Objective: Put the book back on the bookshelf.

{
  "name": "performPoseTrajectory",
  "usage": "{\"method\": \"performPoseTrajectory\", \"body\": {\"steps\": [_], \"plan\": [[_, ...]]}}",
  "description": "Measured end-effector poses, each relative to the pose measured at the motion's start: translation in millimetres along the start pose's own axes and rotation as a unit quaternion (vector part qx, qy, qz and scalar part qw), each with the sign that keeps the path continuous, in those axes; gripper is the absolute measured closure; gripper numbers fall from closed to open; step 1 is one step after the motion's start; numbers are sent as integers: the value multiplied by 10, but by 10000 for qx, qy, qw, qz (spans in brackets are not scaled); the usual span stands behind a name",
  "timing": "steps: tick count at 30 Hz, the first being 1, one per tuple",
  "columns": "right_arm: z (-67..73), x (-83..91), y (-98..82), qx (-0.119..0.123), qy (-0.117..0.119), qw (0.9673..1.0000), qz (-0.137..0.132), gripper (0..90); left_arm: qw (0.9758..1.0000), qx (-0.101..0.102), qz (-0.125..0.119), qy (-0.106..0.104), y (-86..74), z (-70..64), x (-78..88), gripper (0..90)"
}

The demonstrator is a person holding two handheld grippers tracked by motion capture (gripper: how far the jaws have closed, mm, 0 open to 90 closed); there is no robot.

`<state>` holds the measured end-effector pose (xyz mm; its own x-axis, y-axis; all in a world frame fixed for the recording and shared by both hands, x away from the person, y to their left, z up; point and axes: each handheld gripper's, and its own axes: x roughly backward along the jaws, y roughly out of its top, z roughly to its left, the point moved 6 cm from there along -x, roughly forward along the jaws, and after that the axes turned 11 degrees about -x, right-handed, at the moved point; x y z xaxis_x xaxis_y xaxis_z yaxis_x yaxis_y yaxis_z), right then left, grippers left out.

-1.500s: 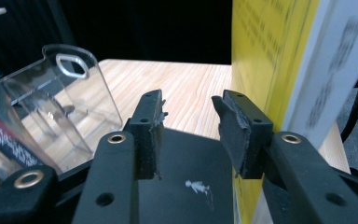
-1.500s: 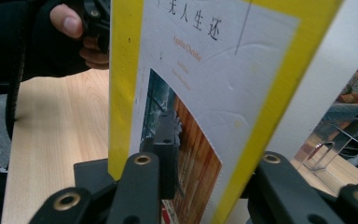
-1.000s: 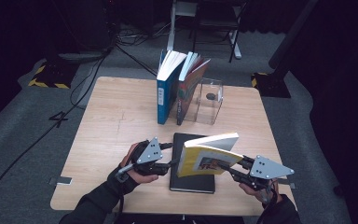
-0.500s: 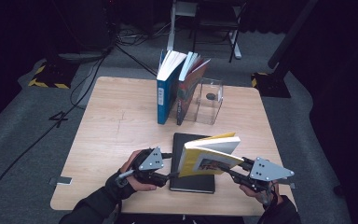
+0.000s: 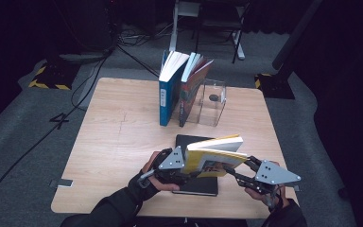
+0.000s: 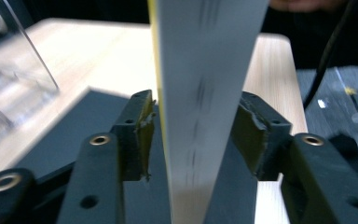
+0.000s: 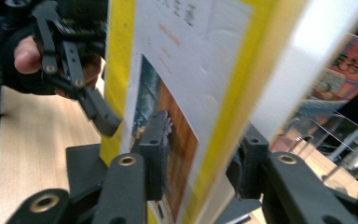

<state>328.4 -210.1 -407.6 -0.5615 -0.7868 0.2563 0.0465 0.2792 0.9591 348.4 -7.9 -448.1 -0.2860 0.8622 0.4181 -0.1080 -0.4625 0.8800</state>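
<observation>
Two claws meet on one thick yellow-covered paperback book [image 5: 216,158], one at each end. My left gripper [image 6: 193,135] has just been closing with the book's page block standing between its jaws: the left pad [image 6: 142,135] lies against the yellow cover, the other pad stands a sliver off the white pages, so it is not yet clenched. My right gripper [image 7: 200,154] has just been opening; its left pad [image 7: 161,149] sits on the printed front cover, the far jaw is blurred behind the pages, and I cannot tell whether it still presses.

From above, the book hangs clear of the table, its long axis running across from my left hand [image 5: 163,170] to my right hand [image 5: 264,189], white page edges facing away from me, the cover tilted toward me.

Directly beneath it lies a flat black notebook [image 5: 196,182] on the pale wooden table [image 5: 118,142]. Well beyond, a tall blue-spined book [image 5: 168,87] and a red-covered book [image 5: 191,85] lean against a clear acrylic stand [image 5: 212,101].
</observation>
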Motion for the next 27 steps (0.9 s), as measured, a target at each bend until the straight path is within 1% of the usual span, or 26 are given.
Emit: {"method": "performPoseTrajectory", "body": {"steps": [1, 3, 5, 6, 8, 10, 11, 12, 13, 14, 15, 16, 17, 18, 19, 20, 21, 22, 23, 24, 25, 27], "plan": [[-16, 7, -4, -13, -37, 10000, -4, 608, 9999, -21, -134, -4, 59, 9, 7, 548], [-50, 28, -6, -55, -91, 9999, -37, 569, 9997, -16, -257, 21, 130, 23, 22, 587], [-86, 49, -13, -114, -143, 9998, -43, 552, 9989, 4, -458, -33, 208, 50, 47, 625], [-100, 54, -17, -102, -154, 9998, -45, 530, 9987, -35, -505, -12, 236, 71, 60, 634], [-110, 57, -21, -132, -174, 9997, -51, 518, 9986, -43, -526, 4, 267, 83, 73, 641], [-139, 67, -29, -160, -256, 9995, -56, 495, 9981, -73, -612, 38, 320, 103, 92, 656], [-149, 71, -29, -177, -279, 9994, -79, 489, 9979, -66, -643, 30, 344, 111, 98, 662], [-165, 76, -30, -208, -320, 9992, -95, 488, 9977, -108, -670, 24, 370, 119, 106, 673], [-200, 77, -45, -274, -395, 9988, -71, 467, 9975, -145, -690, -15, 418, 114, 115, 699], [-219, 71, -58, -327, -420, 9986, -57, 462, 9977, -186, -656, -25, 438, 112, 113, 710], [-219, 71, -58, -327, -420, 9986, -57, 462, 9977, -186, -656, -25, 438, 112, 113, 715], [-230, 58, -77, -411, -407, 9983, -18, 451, 9979, -243, -602, -50, 456, 109, 113, 715], [-235, 37, -98, -457, -334, 9984, 29, 446, 9980, -295, -559, -45, 476, 105, 112, 715], [-228, -18, -152, -489, -247, 9983, 176, 437, 9979, -317, -560, -31, 526, 104, 111, 711], [-228, -18, -152, -489, -247, 9983, 176, 437, 9979, -317, -560, -31, 526, 104, 111, 704], [-221, -49, -182, -494, -242, 9981, 273, 434, 9977, -316, -607, -11, 558, 109, 120, 704], [-206, -78, -209, -513, -185, 9979, 344, 438, 9974, -301, -649, -25, 591, 116, 124, 693], [-194, -104, -235, -545, -140, 9977, 389, 442, 9975, -306, -641, -33, 623, 122, 121, 686], [-168, -151, -278, -551, -84, 9973, 468, 473, 9977, -318, -607, -15, 654, 121, 113, 679], [-158, -167, -294, -536, -96, 9973, 490, 479, 9982, -375, -460, 47, 705, 132, 92, 681], [-155, -175, -304, -525, -134, 9973, 505, 487, 9985, -363, -404, 57, 728, 133, 80, 682], [-155, -177, -308, -560, -125, 9972, 479, 498, 9985, -386, -378, 91, 754, 138, 71, 683]]}}
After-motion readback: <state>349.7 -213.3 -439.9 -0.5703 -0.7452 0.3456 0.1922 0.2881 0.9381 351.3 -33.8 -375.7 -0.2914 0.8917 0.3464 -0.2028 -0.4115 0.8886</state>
